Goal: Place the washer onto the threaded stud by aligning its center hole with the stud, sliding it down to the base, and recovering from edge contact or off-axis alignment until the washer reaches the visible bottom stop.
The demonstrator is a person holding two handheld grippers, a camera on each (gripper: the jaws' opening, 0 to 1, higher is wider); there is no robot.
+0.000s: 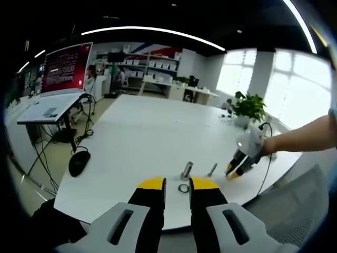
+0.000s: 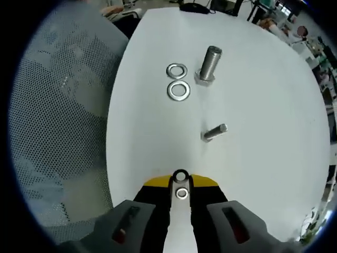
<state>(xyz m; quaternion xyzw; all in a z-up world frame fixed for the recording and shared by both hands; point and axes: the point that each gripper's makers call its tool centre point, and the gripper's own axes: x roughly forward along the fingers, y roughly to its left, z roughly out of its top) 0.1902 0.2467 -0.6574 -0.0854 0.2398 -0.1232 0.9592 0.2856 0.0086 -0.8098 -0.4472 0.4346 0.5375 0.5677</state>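
The right gripper (image 2: 180, 184) pinches a small washer (image 2: 180, 176) edge-on between its closed yellow tips, over the white table (image 2: 263, 105), short of the small stud (image 2: 214, 132). Beyond that stud stands a bigger bolt (image 2: 208, 64), two large washers (image 2: 178, 80) just beside it. The left gripper (image 1: 177, 184) hangs narrowly parted, holding nothing.

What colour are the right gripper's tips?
Yellow tips on the right gripper, clearest in the right gripper view.

My right tongs (image 2: 180, 184) hide part of the small washer (image 2: 180, 176) they pinch. Screen (image 1: 66, 67) text is too blurred to read. Chair (image 2: 63, 121) cut off at the edge.
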